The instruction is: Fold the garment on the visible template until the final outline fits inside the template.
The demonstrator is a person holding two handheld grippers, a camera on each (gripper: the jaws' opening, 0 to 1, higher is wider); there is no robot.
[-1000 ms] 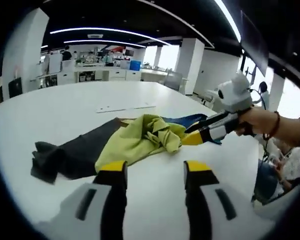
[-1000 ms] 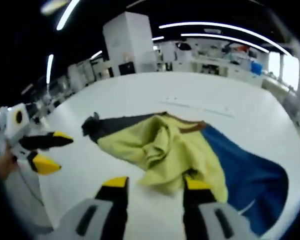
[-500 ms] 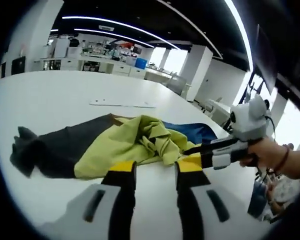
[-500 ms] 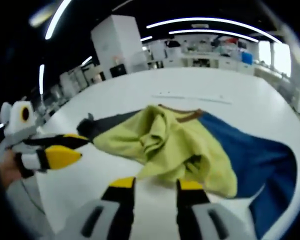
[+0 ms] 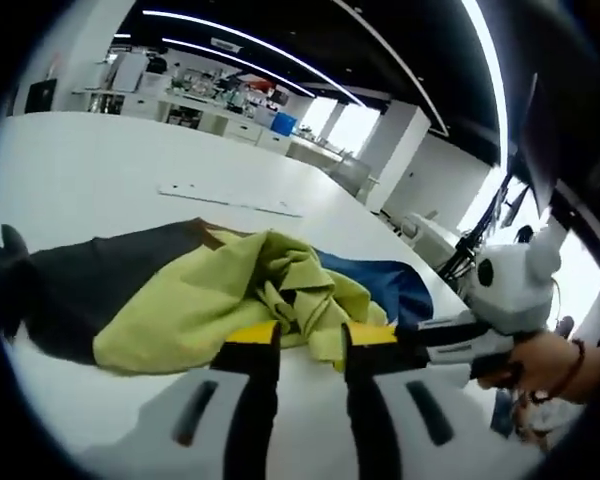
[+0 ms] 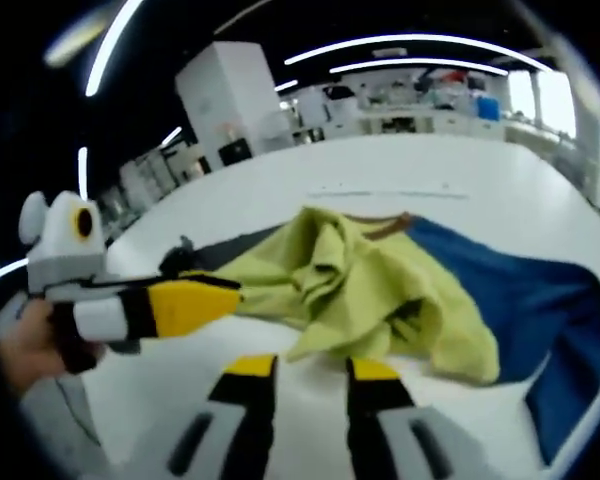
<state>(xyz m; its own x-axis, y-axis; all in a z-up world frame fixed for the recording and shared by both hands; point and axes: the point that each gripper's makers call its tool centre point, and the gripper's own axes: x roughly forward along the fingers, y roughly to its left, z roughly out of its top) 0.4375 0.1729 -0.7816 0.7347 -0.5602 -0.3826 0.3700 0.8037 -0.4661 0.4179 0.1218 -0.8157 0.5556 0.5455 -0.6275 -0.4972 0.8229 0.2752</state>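
Observation:
A crumpled garment lies on the white table (image 5: 100, 160), yellow-green (image 5: 220, 295) in the middle, dark grey (image 5: 70, 285) at one end and blue (image 5: 380, 280) at the other. My left gripper (image 5: 310, 335) sits at the yellow-green hem, jaws narrowly open with the cloth edge just at the tips. My right gripper (image 6: 312, 367) is at the same hem (image 6: 325, 340) from the other side, also narrowly open. In the left gripper view the right gripper (image 5: 450, 335) comes in low from the right, held by a hand (image 5: 540, 362). The left gripper (image 6: 180, 300) crosses the right gripper view from the left.
A thin pale strip (image 5: 230, 197) lies flat on the table beyond the garment, also seen as a strip (image 6: 390, 192) in the right gripper view. White pillars (image 6: 230, 100), counters and desks stand far behind the wide table.
Both grippers have come in closer to the yellow-green hem, and both pairs of jaws have narrowed. The garment lies as before.

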